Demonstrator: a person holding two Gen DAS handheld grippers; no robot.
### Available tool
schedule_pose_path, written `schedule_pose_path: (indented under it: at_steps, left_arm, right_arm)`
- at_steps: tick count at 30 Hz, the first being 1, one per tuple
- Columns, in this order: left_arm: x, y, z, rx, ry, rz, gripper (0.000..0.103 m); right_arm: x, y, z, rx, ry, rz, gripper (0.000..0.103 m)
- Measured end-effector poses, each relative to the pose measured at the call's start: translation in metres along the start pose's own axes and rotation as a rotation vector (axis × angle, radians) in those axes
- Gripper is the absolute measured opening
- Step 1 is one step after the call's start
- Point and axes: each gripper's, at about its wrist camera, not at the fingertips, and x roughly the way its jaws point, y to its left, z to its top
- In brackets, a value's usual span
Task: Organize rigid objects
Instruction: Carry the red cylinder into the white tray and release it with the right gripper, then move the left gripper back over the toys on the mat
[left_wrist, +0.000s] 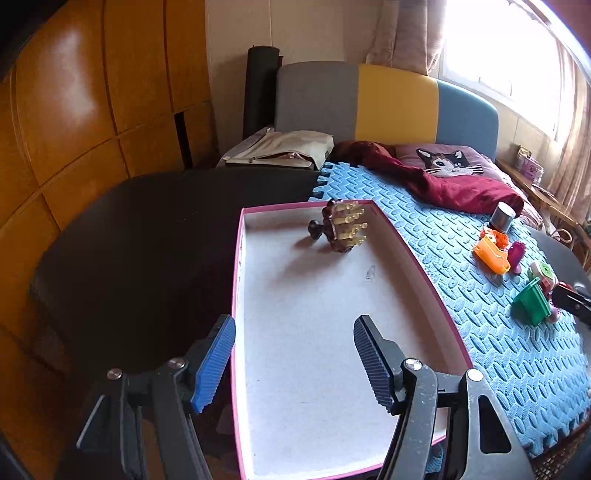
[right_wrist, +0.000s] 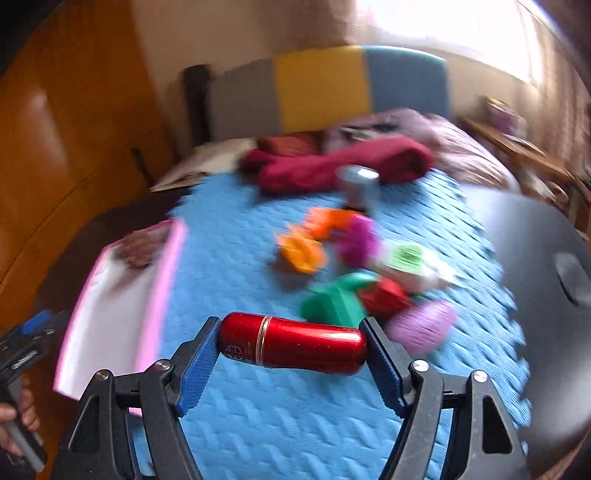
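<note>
Right gripper (right_wrist: 291, 352): jaws clamped end to end on a red metallic capsule (right_wrist: 291, 345), held crosswise above the blue foam mat (right_wrist: 295, 424). This view is motion-blurred.

Left gripper (left_wrist: 295, 363): jaws set apart, nothing between them, hanging over the near end of a pink-rimmed tray (left_wrist: 238, 258) with a pale floor. Inside the tray at 12 o'clock lies a dark brush with yellowish pegs (left_wrist: 341, 230), tilted.

Mat, 2 to 3 o'clock in the left view: steel-capped jar (left_wrist: 501, 218), orange toy (left_wrist: 490, 253), magenta piece (left_wrist: 516, 254), green block (left_wrist: 532, 304), all close together. Tray sits on the mat's left edge, beside a dark table (left_wrist: 129, 236).

Beyond, 12 o'clock: maroon cloth (left_wrist: 436, 181), cat-face pillow (left_wrist: 448, 162), a headboard (left_wrist: 384, 103) in grey, yellow and blue. Wooden panels (left_wrist: 74, 110) at 9 o'clock; bright curtained window (left_wrist: 509, 48) at 1 o'clock.
</note>
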Motion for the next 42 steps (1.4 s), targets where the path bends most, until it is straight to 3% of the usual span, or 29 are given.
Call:
schedule_pose_path:
  at_steps: [9,15,22,30,42]
  left_arm:
    - [0.005,0.034,0.001,-0.076,0.012,0.029,0.067]
    - [0.007,0.064,0.002,-0.134,0.012,0.079,0.067]
    - [0.009,0.077,-0.001,-0.166,0.018,0.087,0.067]
    - [0.016,0.073,-0.004,-0.159,0.039,0.071,0.067]
    - [0.009,0.062,-0.003,-0.137,0.028,0.053,0.068]
  right_arm:
    - [0.043,0.091,0.016,-0.213,0.063,0.154,0.076]
    - [0.077,0.139,0.033,-0.310,0.102,0.205,0.076]
    - [0.120,0.175,0.044,-0.400,0.163,0.215,0.076]
    - [0.175,0.184,0.045,-0.444,0.225,0.142,0.077]
    - [0.138,0.156,0.052,-0.302,0.167,0.211,0.077]
